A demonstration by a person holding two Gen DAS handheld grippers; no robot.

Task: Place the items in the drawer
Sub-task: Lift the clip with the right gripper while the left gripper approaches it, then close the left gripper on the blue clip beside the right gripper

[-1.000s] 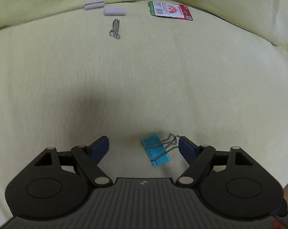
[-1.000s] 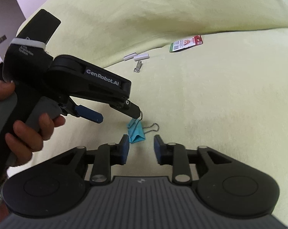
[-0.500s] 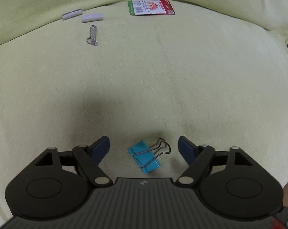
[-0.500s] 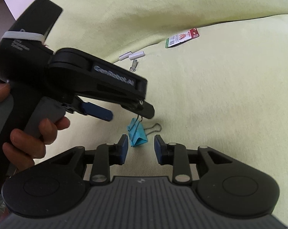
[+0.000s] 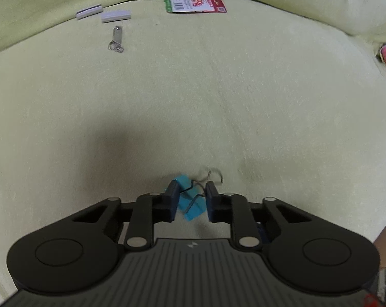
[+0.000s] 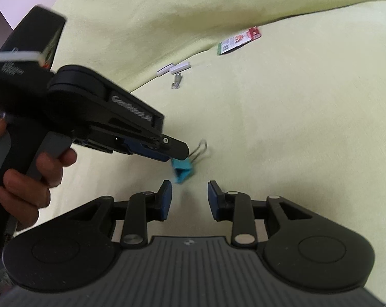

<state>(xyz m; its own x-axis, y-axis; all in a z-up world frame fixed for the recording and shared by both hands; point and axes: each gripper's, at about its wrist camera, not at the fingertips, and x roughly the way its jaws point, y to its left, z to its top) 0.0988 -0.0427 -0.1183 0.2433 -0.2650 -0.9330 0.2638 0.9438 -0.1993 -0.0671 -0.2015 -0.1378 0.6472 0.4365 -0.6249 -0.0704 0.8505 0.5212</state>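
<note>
Sofa covering (image 5: 244,89): pale green cloth, matt, finely napped. Binder clip (image 5: 190,202): blue body with smooth finish, bright wire-metal handles. Left gripper (image 5: 192,200): matt black plastic, blue pads (image 5: 176,199). Packet (image 5: 195,2): glossy printed wrapper. Small metal piece (image 5: 116,38): shiny, with chain.

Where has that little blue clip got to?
The blue binder clip sits between the left gripper's closed jaws, low centre in the left wrist view, on the green cushion.
</note>
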